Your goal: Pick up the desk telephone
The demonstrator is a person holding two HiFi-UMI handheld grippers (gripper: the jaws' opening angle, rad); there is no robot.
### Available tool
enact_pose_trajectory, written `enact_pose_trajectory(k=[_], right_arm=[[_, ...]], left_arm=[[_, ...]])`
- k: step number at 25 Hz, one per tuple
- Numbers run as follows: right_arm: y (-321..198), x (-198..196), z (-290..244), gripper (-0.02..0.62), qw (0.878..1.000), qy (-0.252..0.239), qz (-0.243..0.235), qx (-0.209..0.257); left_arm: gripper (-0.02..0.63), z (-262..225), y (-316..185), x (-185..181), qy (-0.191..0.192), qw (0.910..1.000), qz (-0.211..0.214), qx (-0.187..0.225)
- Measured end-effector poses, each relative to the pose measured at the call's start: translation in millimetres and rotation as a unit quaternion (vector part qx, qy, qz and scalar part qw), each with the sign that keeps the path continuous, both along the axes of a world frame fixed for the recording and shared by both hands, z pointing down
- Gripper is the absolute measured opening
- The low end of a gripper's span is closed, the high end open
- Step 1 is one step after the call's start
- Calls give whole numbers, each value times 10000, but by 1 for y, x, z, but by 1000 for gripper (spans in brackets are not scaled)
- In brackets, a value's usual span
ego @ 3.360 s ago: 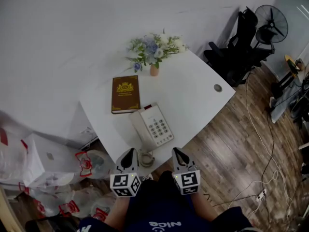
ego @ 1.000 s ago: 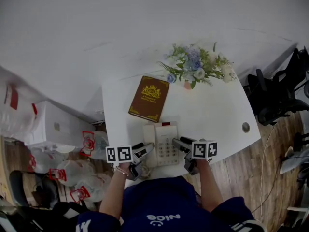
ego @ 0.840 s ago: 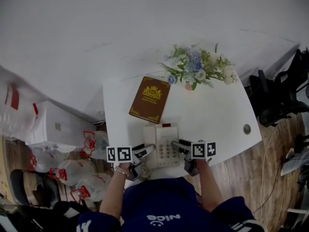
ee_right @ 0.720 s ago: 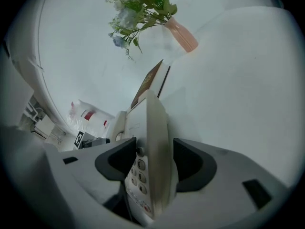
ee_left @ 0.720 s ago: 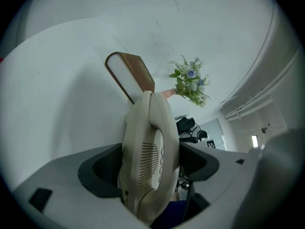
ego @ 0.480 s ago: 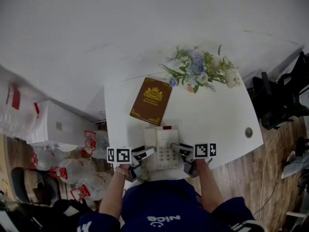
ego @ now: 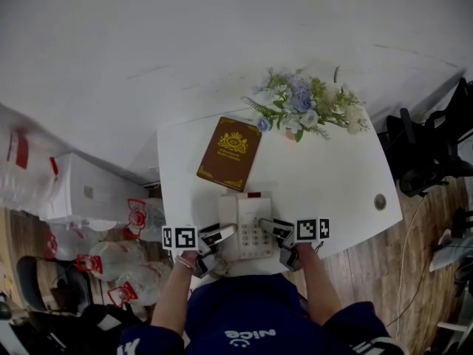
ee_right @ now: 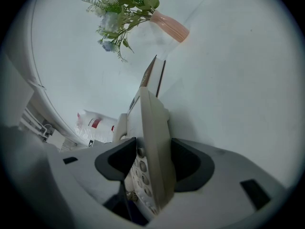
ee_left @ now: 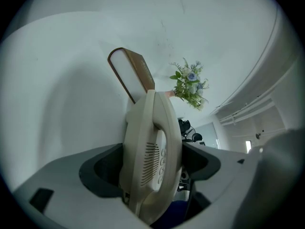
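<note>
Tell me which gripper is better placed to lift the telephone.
Right, probably. The right gripper straddles the keypad edge of the telephone, the base itself. The left gripper has the handset side between its jaws, which have just been opening, and the handset could lift off alone.

The left gripper (ee_left: 152, 149) has its jaws wide apart, and they have just been opening further. The cream telephone (ee_left: 148, 128) stands edge-on between them and nearly fills the gap. A slotted grille and a row of small buttons show on its near side. Just beyond it a brown book (ee_left: 136, 73) rests on the white table (ee_left: 62, 118), its pale page edges in view. Farther off to the right, blue and white flowers (ee_left: 189, 87) stand in a pink vase (ee_left: 167, 94) before the white wall (ee_left: 190, 23). A dark chair (ee_left: 185, 126) shows far behind, right of the telephone.
</note>
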State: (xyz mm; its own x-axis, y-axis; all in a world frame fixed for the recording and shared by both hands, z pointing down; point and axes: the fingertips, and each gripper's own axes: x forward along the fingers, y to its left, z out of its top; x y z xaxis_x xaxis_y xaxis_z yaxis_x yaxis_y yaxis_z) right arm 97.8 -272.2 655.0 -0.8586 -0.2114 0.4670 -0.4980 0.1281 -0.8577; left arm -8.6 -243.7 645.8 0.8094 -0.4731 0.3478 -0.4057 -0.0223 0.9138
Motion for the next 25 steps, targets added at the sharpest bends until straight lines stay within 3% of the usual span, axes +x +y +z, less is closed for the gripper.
enact_pose_trajectory(k=[16,25], right_arm=[[0,0,-5,241,9993,218,196,241],[13,-11,-20,241,9989,97,215,407]], left_arm=[[393,-1,1,-3,105,9999,-89,-104],[393,-18,14,-13,20,9999,44,165]])
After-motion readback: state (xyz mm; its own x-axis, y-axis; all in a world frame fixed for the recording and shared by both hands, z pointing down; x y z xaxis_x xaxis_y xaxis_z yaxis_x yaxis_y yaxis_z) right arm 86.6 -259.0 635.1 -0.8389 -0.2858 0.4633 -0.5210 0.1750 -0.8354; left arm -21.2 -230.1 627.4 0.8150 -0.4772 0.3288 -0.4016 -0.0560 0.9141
